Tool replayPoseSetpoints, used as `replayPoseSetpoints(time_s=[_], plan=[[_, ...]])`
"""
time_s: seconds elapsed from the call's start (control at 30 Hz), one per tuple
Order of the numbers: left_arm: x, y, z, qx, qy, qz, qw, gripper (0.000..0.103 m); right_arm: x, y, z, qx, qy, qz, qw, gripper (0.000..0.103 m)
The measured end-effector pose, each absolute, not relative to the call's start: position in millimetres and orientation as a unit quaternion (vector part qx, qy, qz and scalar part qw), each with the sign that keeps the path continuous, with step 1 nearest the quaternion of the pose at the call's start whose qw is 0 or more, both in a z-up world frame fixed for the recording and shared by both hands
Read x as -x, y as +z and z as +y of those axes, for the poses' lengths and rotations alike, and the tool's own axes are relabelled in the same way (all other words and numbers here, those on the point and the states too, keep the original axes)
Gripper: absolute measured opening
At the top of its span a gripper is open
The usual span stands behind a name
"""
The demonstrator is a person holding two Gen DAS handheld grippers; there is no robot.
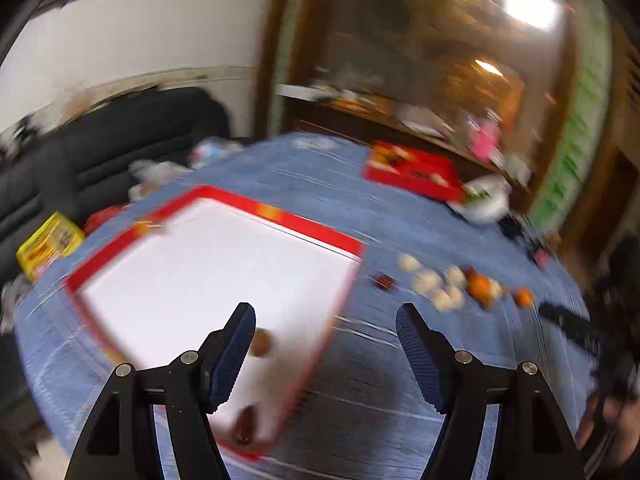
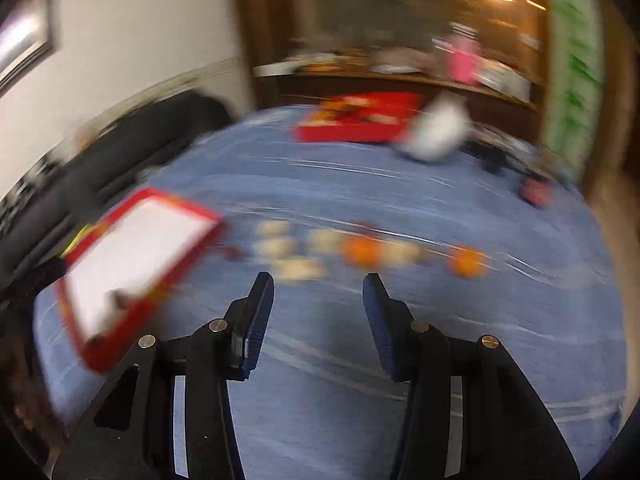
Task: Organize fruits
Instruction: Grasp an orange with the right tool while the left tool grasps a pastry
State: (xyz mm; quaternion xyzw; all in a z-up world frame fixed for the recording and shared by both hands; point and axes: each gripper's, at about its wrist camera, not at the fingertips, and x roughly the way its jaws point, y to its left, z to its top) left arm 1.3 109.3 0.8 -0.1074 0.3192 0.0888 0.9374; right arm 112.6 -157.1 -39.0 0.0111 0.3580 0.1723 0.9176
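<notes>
Two pieces of fruit already lie in the red-rimmed white tray: a round brown fruit near its lower part and a dark reddish fruit by its near corner. That reads as an early stage of the sorting, since most of the fruit sits loose on the blue tabletop, to the right of the tray.

Counted in the left wrist view, with blur making the totals approximate, the loose cluster holds about six pale round fruits, two orange fruits, one larger and one smaller, and one small dark red fruit nearest the tray's edge. A darker piece may sit behind the larger orange one, but it is too smeared to be sure. The right wrist view shows the same row, the pale fruits and two orange ones, well ahead of the fingers.

At the far side of the tabletop stands a second red box with some contents, and a white bowl-like thing beside it.

The left gripper has its fingers spread wide and holds nothing; it hangs over the tray's near edge. The right gripper is likewise parted and empty, aimed toward the loose row. Roughly nine pieces remain to be moved.
</notes>
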Motion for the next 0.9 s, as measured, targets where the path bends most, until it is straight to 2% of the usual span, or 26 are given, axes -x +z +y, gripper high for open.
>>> replayPoseSetpoints(time_s=[0.13, 0.27, 0.67, 0.7, 0.73, 0.77, 0.9], plan=[[-26, -18, 62, 0.056, 0.04, 0.336, 0.939, 0.071, -134, -62, -220, -0.04, 0.106, 0.386, 0.916, 0.046], [-50, -35, 38, 0.036, 0.019, 0.366, 0.93, 0.071, -146, -76, -240, -0.045, 0.104, 0.401, 0.909, 0.046], [-93, -54, 17, 0.057, -0.007, 0.386, 0.921, 0.071, -216, -96, -213, 0.008, 0.103, 0.425, 0.899, 0.046], [-98, -56, 16, 0.055, -0.007, 0.388, 0.92, 0.071, -219, -97, -212, 0.004, 0.104, 0.428, 0.898, 0.044], [-103, -57, 14, 0.055, -0.008, 0.39, 0.919, 0.071, -222, -99, -213, -0.003, 0.109, 0.429, 0.897, 0.035], [-109, -58, 12, 0.054, -0.009, 0.391, 0.919, 0.071, -224, -100, -212, -0.006, 0.11, 0.43, 0.896, 0.032], [-132, -62, 6, 0.05, -0.001, 0.395, 0.917, 0.071, -224, -101, -215, -0.022, 0.119, 0.427, 0.896, 0.032]])
